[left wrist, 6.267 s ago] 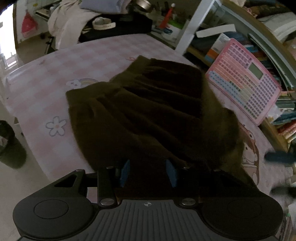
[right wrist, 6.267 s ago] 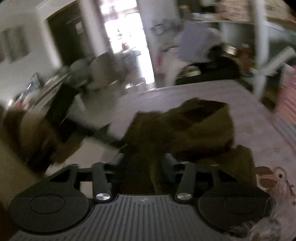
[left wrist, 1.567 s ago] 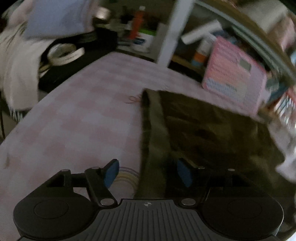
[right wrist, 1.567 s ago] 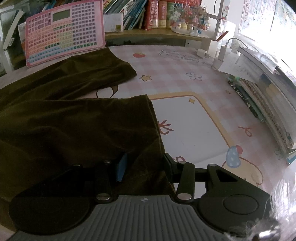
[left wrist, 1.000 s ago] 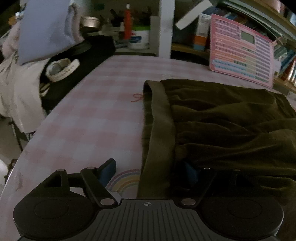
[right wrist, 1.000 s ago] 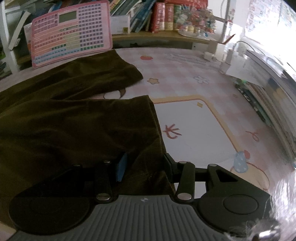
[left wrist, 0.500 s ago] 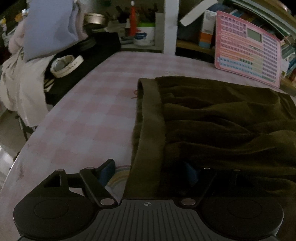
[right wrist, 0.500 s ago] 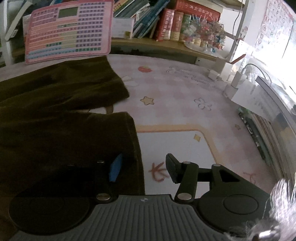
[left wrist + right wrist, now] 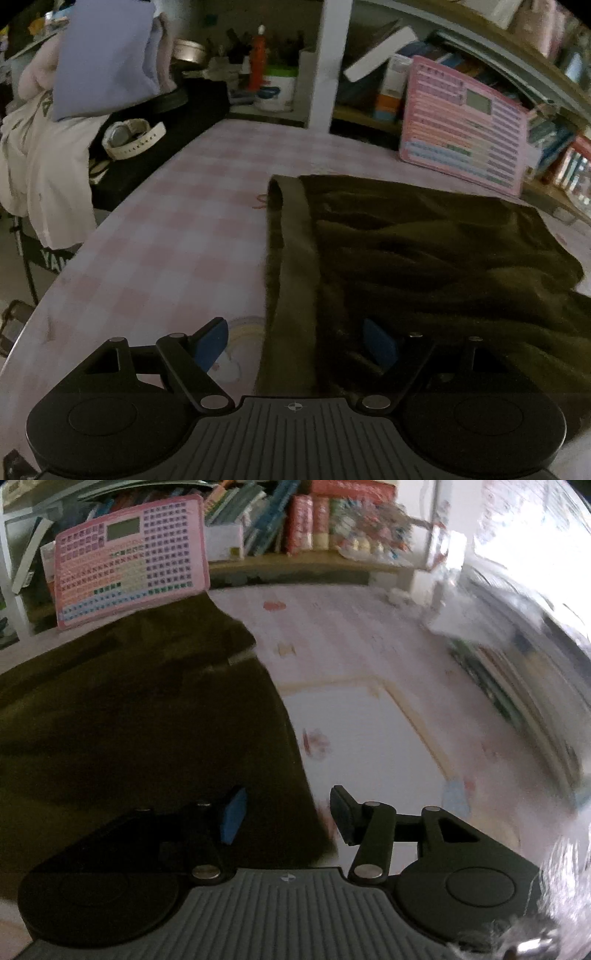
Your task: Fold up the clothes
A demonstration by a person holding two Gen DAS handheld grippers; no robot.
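Dark olive trousers lie spread flat on the pink checked surface, their waistband toward the left gripper. Its fingers stand wide apart, astride the waistband without pressing it. The right gripper hovers over a leg's hem edge, its fingers apart and not pinching the cloth. A pink keyboard toy leans against the bookshelf behind.
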